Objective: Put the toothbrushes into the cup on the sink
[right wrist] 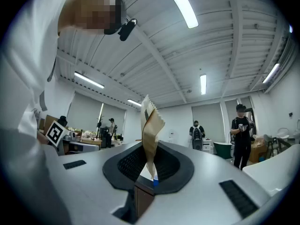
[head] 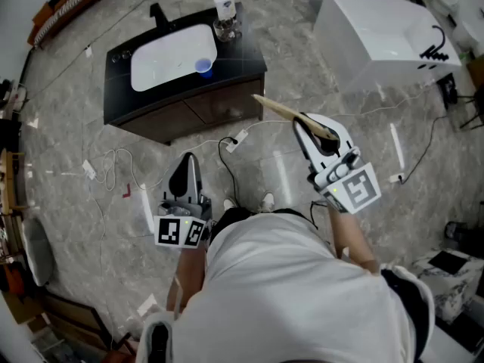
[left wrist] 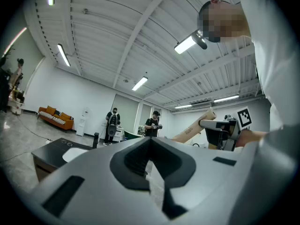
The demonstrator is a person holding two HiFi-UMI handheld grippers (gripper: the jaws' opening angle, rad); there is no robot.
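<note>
A small blue cup stands on the black vanity at the right rim of the white sink basin. My right gripper is shut on a toothbrush in a brown paper wrapper. The wrapper sticks out towards the vanity and rises upright between the jaws in the right gripper view. My left gripper hangs low over the floor in front of the vanity, jaws together and nothing in them. The wrapped toothbrush also shows in the left gripper view.
A soap bottle stands at the vanity's back right corner. A black faucet stands behind the basin. A white bathtub sits at the right. Cables and a power strip lie on the marble floor. Several people stand far off.
</note>
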